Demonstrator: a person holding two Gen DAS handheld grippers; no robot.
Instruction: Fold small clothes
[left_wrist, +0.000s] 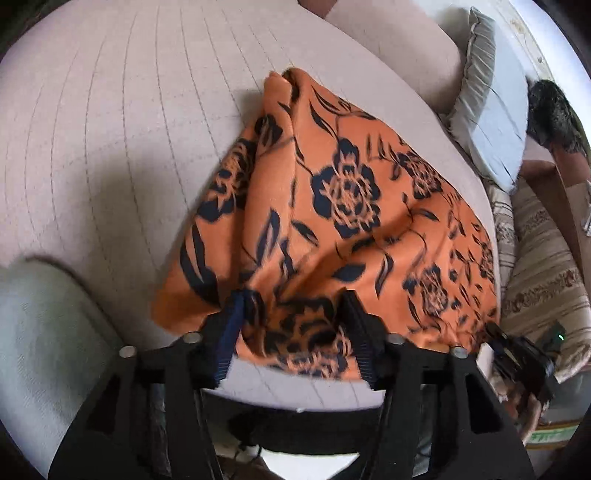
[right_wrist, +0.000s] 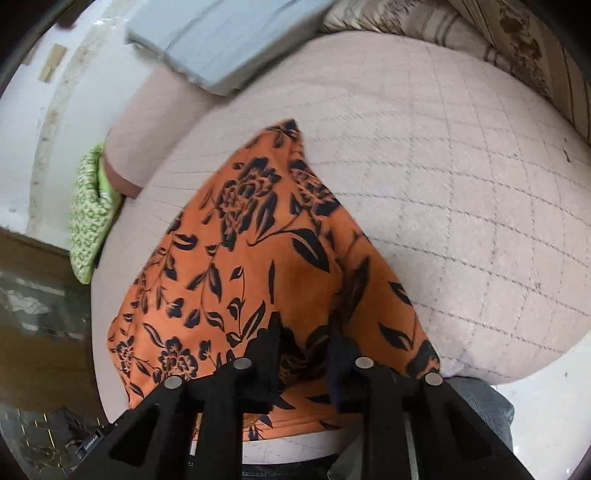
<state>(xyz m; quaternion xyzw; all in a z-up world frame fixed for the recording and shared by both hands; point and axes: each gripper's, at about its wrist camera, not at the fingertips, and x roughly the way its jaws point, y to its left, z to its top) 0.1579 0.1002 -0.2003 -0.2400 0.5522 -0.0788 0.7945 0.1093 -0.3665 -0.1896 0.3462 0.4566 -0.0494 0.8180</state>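
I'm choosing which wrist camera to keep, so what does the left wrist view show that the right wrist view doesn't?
Only the left wrist view shows the other gripper at the cloth's far edge and a dark furry thing. Only the right wrist view shows a green patterned cloth. Both show the orange flowered cloth on the quilted cushion and a pale blue pad.

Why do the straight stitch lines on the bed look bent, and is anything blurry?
Left wrist view: the fisheye lens bows the quilted cover's stitching into arcs, and the orange floral cloth looks slightly smeared near the fingers. Right wrist view: the grid curves likewise, and the blue-grey cushion at the top is blurred.
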